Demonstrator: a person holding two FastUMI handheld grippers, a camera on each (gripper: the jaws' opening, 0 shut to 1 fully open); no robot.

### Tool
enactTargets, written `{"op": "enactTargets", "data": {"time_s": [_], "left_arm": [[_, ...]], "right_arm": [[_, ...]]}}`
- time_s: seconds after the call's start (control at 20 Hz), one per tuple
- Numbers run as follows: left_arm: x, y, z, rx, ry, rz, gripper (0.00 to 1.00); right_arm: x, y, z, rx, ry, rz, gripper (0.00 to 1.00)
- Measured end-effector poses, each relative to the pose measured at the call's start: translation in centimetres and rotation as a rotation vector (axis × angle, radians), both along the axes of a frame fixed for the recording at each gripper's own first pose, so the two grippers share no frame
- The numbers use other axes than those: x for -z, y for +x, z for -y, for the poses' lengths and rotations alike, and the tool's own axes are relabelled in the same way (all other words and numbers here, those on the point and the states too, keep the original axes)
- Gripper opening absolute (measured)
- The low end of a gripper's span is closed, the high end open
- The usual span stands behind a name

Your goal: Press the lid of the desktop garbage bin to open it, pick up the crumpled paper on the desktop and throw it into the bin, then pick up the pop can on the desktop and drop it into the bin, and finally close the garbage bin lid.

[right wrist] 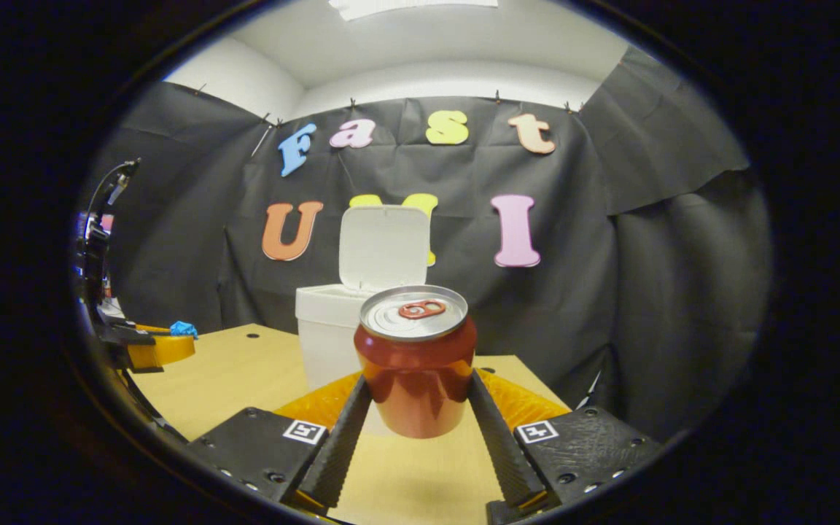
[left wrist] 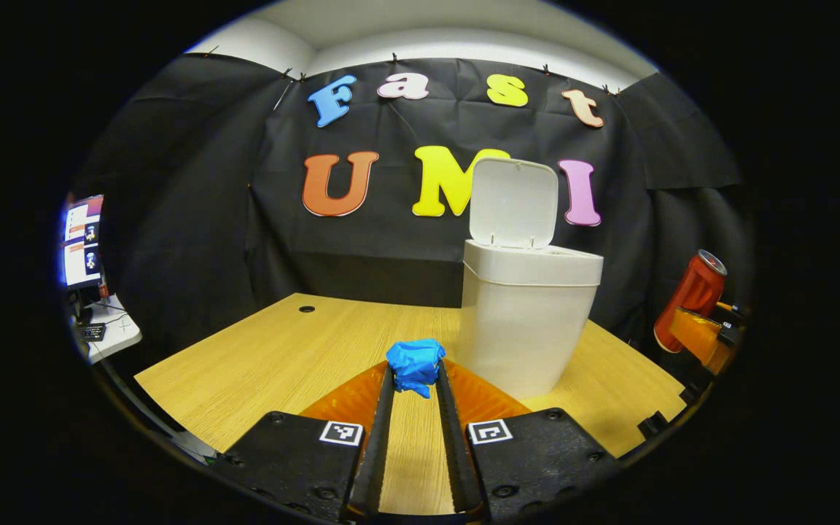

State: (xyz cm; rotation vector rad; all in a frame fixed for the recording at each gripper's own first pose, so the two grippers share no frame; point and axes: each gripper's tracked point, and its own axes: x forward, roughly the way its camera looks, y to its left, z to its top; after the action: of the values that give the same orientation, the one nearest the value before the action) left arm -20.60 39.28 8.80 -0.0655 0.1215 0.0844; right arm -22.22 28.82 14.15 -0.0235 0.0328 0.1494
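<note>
The white desktop bin (left wrist: 526, 321) stands on the wooden table (left wrist: 274, 357) with its lid (left wrist: 513, 204) flipped up. A crumpled blue paper (left wrist: 415, 364) is pinched between the fingertips of my left gripper (left wrist: 415, 375), held above the table just left of the bin. At the far right of the left gripper view the red pop can (left wrist: 690, 299) hangs tilted in the other gripper. In the right gripper view, my right gripper (right wrist: 418, 397) is shut on the red can (right wrist: 415, 361), lifted in front of the bin (right wrist: 329, 335). The blue paper (right wrist: 184, 329) shows at far left.
A side desk with a monitor (left wrist: 83, 240) stands beyond the table's left edge. A small cable hole (left wrist: 306, 309) sits in the tabletop near the back. Black cloth walls close in the booth behind and to the right of the bin.
</note>
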Motion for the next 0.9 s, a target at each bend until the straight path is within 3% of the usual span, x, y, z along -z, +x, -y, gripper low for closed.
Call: {"op": "enactTargets", "data": {"time_s": [0.3,0.35,0.45,0.65,0.9], "left_arm": [[-4.4,0.9,1.4,0.002,0.036,0.043,0.39],[-5.3,1.3,1.8,0.001,0.049,0.052,0.43],[-6.9,2.4,2.4,-0.002,0.061,0.069,0.38],[-10.0,6.9,4.7,0.015,0.046,0.081,0.38],[-11.9,14.8,10.0,0.083,0.116,0.098,0.38]], "right_arm": [[-4.4,-1.5,2.5,0.006,0.048,0.068,0.79],[-4.8,-1.6,2.7,0.005,0.056,0.072,0.79],[-4.8,-1.5,2.8,-0.008,0.067,0.064,0.8],[-4.5,-0.9,3.5,-0.026,0.038,0.055,0.79],[-3.7,0.1,4.5,-0.04,0.051,0.033,0.8]]}}
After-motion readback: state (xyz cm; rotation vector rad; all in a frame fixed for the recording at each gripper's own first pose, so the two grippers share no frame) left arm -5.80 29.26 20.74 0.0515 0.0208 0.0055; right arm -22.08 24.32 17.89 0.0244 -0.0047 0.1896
